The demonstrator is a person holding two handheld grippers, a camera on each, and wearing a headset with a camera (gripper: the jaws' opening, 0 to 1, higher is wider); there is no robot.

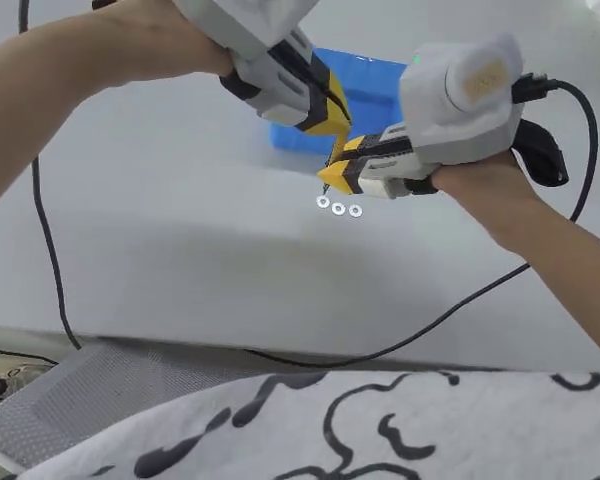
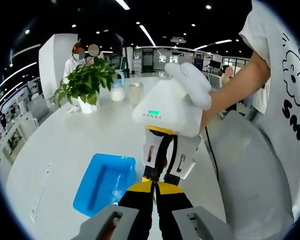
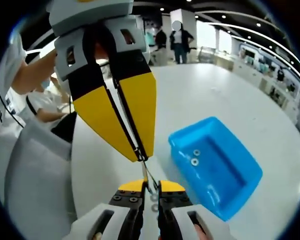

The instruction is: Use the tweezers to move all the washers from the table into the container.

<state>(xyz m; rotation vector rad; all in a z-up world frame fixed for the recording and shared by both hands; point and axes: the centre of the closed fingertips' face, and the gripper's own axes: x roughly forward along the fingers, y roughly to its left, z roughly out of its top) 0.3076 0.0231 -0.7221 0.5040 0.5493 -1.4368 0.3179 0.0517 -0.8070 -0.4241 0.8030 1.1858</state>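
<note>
1. While three washers [image 1: 338,208] lie in a short row on the table [image 1: 180,230] just beneath both sets of fingertips, two more washers [image 3: 195,156] already sit in the blue container [image 3: 230,185]. I judge the job less than half done, as far as I can see.
2. The tweezers [image 3: 145,170] run out from between the fingers of the left gripper [image 3: 140,156], which are clamped together on them. Their thin tip reaches down into the gap of my right gripper [image 3: 151,186].
3. The right gripper's fingers stand close together on either side of that tip. I cannot tell whether they are squeezing it or merely flanking it.
4. In the head view the two sets of fingers meet nose to nose above the row. I cannot make out any washer in the tip.
5. The container lies beyond the fingers, near the row but apart from it.
6. Left to do, in my judgement: pinch each of the three washers and carry it across.
</note>
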